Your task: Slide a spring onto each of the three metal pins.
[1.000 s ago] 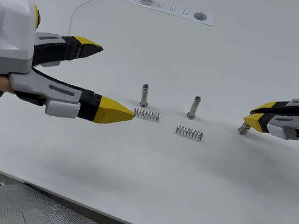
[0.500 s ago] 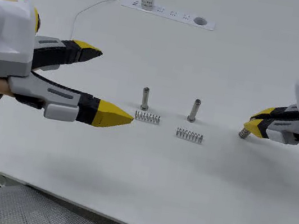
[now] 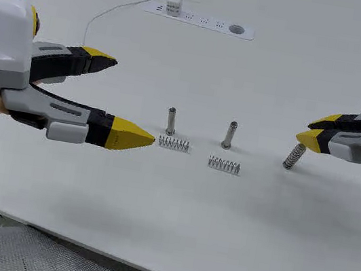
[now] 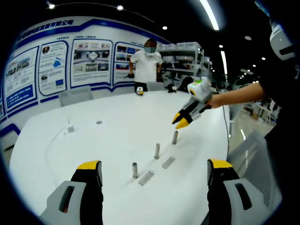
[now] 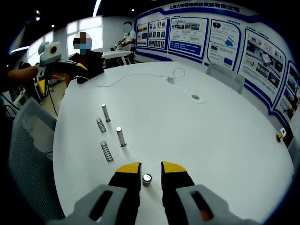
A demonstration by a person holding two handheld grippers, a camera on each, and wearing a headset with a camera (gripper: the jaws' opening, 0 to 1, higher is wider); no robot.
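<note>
R gripper [image 3: 307, 130] now up off sprung pin [image 3: 293, 156], jaws barely apart, empty; L gripper [image 3: 132, 100] wide, empty; pin shaft hidden.

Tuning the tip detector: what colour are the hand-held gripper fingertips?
Yellow fingertips over black, clearest on the left hand-held gripper in the head view.
</note>
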